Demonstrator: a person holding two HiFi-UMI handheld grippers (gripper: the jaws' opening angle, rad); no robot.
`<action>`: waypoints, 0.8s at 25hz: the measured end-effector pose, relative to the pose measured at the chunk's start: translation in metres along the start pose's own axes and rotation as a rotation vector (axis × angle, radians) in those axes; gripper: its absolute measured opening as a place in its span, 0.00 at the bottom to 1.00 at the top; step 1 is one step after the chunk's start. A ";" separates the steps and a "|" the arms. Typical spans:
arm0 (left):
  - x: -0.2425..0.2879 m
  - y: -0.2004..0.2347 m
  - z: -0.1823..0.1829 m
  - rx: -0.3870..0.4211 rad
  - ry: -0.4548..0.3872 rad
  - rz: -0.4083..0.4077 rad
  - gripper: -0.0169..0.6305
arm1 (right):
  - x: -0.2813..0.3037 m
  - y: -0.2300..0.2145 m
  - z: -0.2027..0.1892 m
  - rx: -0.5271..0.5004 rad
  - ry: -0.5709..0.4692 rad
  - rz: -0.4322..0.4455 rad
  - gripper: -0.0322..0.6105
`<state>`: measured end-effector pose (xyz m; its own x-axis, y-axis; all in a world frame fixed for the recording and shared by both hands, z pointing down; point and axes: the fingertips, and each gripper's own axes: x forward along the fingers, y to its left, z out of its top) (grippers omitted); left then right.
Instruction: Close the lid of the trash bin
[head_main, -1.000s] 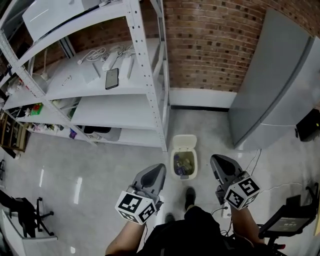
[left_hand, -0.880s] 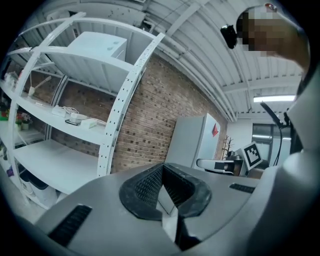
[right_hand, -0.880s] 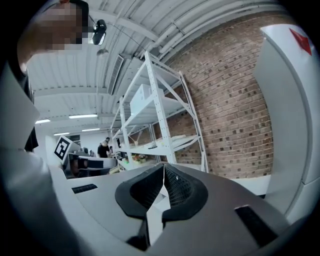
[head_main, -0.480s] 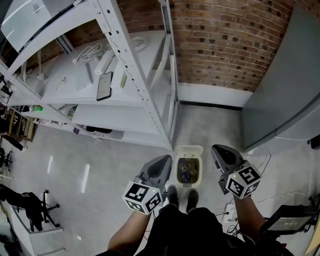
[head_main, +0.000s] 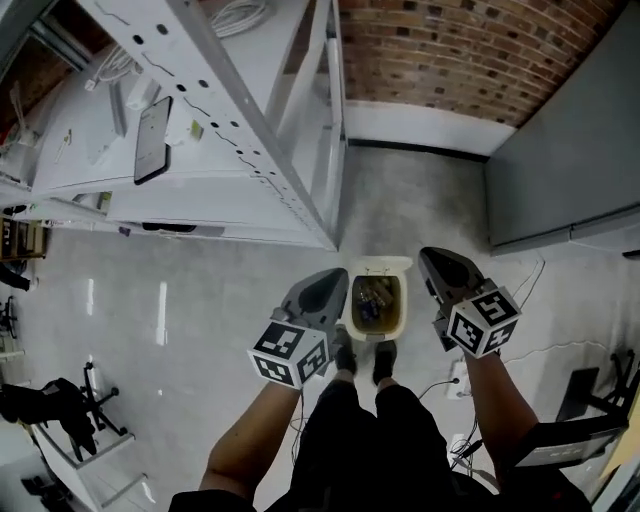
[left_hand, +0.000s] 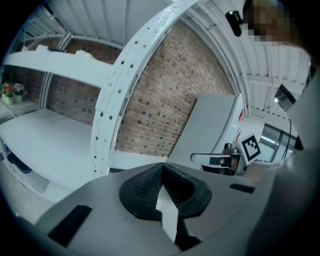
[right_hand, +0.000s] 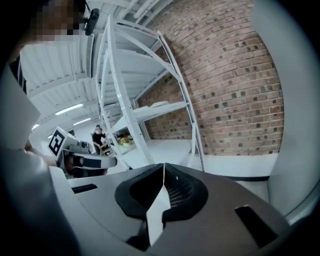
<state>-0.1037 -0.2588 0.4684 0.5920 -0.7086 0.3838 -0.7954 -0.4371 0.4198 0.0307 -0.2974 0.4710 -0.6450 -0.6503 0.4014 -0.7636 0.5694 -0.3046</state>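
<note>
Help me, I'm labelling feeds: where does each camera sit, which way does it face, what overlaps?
Head view: on the person's head, facing steeply down at the open trash bin; arms, legs, left hand-held gripper and right hand-held gripper show.
Left gripper view: rides the left hand-held gripper, looks along its shut jaws toward the brick wall; the right one shows.
Right gripper view: likewise, toward the white shelving and wall; the left one shows.
Shared: both gripper views see the wall; only the head view shows the bin.
</note>
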 end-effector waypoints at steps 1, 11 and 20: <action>0.010 0.009 -0.009 -0.007 0.021 0.003 0.01 | 0.010 -0.007 -0.012 0.011 0.019 -0.006 0.06; 0.110 0.065 -0.130 -0.026 0.291 -0.004 0.01 | 0.070 -0.080 -0.163 0.152 0.258 -0.100 0.06; 0.175 0.110 -0.181 -0.017 0.400 0.019 0.01 | 0.112 -0.122 -0.214 0.201 0.323 -0.151 0.06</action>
<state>-0.0639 -0.3309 0.7312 0.5840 -0.4429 0.6803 -0.8062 -0.4149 0.4219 0.0581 -0.3327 0.7380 -0.5067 -0.5093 0.6956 -0.8604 0.3494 -0.3710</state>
